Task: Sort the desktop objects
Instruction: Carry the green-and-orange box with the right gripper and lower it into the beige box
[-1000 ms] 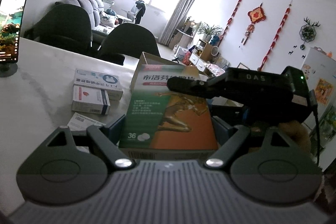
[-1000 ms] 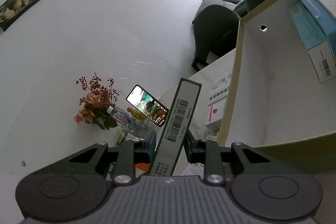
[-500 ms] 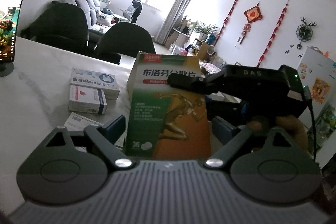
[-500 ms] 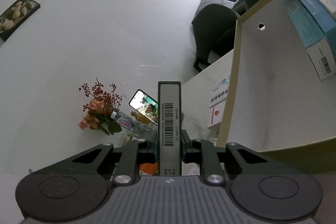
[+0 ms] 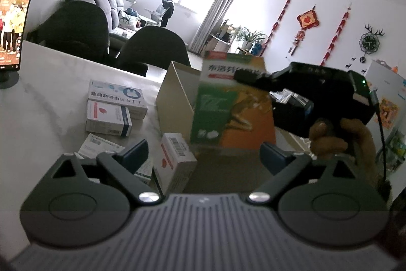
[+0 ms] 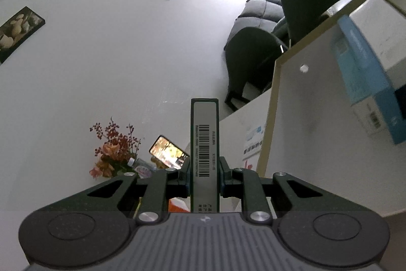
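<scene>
Flat green-orange carton [image 5: 232, 103], glossy, rectangular

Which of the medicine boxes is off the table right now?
The green-and-orange tablet box, clamped on its narrow barcode edge by the right tool. The white boxes all lie on the table; the left tool is open.

The open carton [image 5: 175, 98] is standing on the bench [image 5: 48, 93] and is serving as the landmark. Left of the carton, two medicine boxes [image 5: 111, 108] are lying touching, one behind the other. Before the carton, a small box [image 5: 175, 159] is sitting near its front corner, with a flat packet [image 5: 97, 144] lying to its left. Far left of the carton, a phone [image 5: 12, 27] is standing upright. Right of the carton, the tablet box [image 5: 233, 106] is hanging above the bench. Inside the carton, another box [image 6: 365, 83] is lying against its wall.
</scene>
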{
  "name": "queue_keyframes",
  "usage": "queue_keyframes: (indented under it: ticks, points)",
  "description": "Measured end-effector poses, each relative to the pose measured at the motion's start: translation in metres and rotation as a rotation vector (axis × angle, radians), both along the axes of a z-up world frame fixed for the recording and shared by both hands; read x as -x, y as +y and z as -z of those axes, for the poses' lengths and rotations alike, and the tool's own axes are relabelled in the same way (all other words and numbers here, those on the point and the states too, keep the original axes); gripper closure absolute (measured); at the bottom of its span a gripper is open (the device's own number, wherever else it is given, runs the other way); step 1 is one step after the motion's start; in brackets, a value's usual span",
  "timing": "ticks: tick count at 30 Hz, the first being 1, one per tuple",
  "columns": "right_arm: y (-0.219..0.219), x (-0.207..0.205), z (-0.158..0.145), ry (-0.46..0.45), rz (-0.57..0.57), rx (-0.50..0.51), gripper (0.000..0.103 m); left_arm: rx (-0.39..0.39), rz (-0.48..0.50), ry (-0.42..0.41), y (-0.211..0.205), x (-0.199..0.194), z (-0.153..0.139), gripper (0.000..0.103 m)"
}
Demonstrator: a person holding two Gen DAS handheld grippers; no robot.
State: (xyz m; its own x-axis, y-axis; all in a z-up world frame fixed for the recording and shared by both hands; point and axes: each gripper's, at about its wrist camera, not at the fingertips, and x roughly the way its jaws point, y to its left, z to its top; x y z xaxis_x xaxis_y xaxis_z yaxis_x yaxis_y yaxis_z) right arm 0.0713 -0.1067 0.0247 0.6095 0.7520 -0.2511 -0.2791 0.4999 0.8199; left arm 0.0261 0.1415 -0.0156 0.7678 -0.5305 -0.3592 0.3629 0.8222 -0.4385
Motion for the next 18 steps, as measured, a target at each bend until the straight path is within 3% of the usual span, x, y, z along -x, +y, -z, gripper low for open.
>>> queue_keyframes:
  ticks: [18]
  points:
    - [-0.040,-0.025,-0.023,-0.021,0.131,0.074,0.081,0.007,0.006,0.050,0.002,-0.009,0.010,0.005]
